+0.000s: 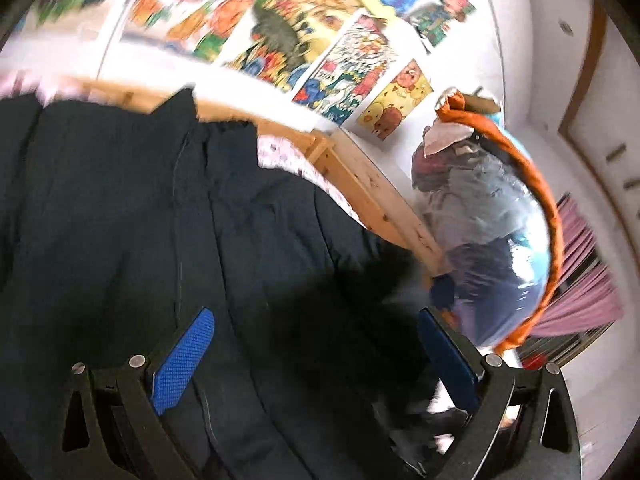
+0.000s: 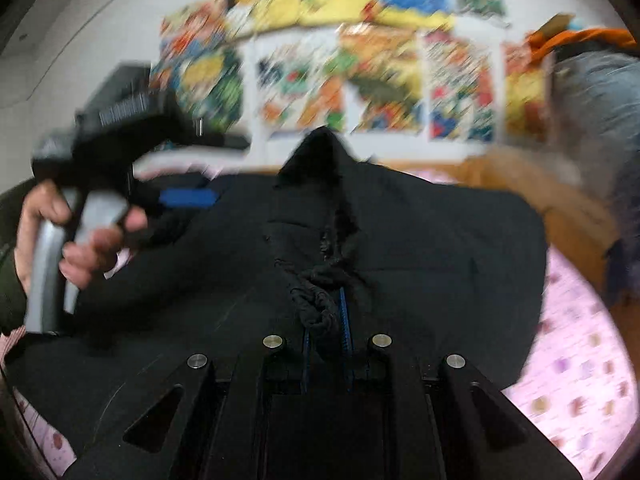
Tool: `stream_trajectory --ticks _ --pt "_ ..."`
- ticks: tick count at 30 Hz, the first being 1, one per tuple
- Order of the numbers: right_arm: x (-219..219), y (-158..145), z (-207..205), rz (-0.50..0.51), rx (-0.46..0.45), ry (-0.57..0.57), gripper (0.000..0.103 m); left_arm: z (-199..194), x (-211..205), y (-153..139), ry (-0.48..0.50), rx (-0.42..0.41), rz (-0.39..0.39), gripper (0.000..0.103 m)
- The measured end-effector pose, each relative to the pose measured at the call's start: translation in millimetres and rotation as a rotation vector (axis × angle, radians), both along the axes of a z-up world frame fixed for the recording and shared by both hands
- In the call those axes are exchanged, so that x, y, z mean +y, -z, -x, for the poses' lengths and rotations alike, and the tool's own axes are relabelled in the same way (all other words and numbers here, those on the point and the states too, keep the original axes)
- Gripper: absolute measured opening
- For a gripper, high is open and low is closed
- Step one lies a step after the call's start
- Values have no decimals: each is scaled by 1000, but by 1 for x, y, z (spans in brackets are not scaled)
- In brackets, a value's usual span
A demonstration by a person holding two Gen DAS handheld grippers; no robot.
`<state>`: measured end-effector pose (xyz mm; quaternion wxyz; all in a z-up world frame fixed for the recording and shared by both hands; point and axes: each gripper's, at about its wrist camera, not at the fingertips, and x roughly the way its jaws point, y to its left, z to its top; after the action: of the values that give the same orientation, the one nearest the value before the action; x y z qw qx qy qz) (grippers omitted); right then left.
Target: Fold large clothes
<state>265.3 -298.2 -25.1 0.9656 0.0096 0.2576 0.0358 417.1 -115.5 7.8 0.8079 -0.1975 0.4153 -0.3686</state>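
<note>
wall posters (image 2: pixel 360 72) smear into colour blur — the right claw's (image 2: pixel 326 320) tips hide under bunched black coat (image 2: pixel 420 240).

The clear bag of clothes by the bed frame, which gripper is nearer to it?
Left. The left gripper hangs open over the jacket with the bag just past its right finger. The right gripper, shut on the jacket, sees the bag only at its far right edge.

Jacket (image 2: pixel 400 240) lies spread on bed (image 2: pixel 580 360), covering most of the sheet. Bed frame rail (image 1: pixel 372 188) runs behind jacket; poster wall (image 2: pixel 360 80) behind rail. Clothes pile (image 1: pixel 480 208) stands beyond bed's far-right corner. Curtain (image 1: pixel 580 280) hangs right of pile, near window.
</note>
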Motion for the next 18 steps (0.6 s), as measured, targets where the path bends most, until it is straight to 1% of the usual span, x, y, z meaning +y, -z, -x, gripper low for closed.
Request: stream_trajectory --ticks 2,3,4,5,6,8,9,12,14,15,17,18 --pt "17 16 -13 -11 74 -39 12 1 7 15 8 64 44 99" --pt "21 23 -13 -9 93 -45 12 0 7 25 14 99 61 99" --pt "22 29 -13 -7 106 -45 12 0 7 30 18 118 67 97" --pt "27 35 -14 2 121 -39 12 -2 4 41 24 150 70 95" --pt "29 37 -13 6 122 -35 13 -3 1 49 31 173 60 94" --pt "31 40 -6 7 112 -29 13 -3 -7 64 46 212 21 87" --pt "31 40 -3 1 108 -28 13 -4 -12 73 56 238 -5 85" --pt "28 43 4 -10 113 -27 13 -4 -20 89 78 296 -24 67" --pt "29 49 3 -11 119 -24 13 -4 -22 92 87 304 -30 47" --pt "29 50 4 -12 120 -22 14 -4 -24 92 93 301 -29 42" --pt "27 51 7 -22 116 -25 16 -2 -26 91 107 282 -38 21" --pt "24 50 5 -29 113 -29 20 0 -27 88 111 256 -60 13"
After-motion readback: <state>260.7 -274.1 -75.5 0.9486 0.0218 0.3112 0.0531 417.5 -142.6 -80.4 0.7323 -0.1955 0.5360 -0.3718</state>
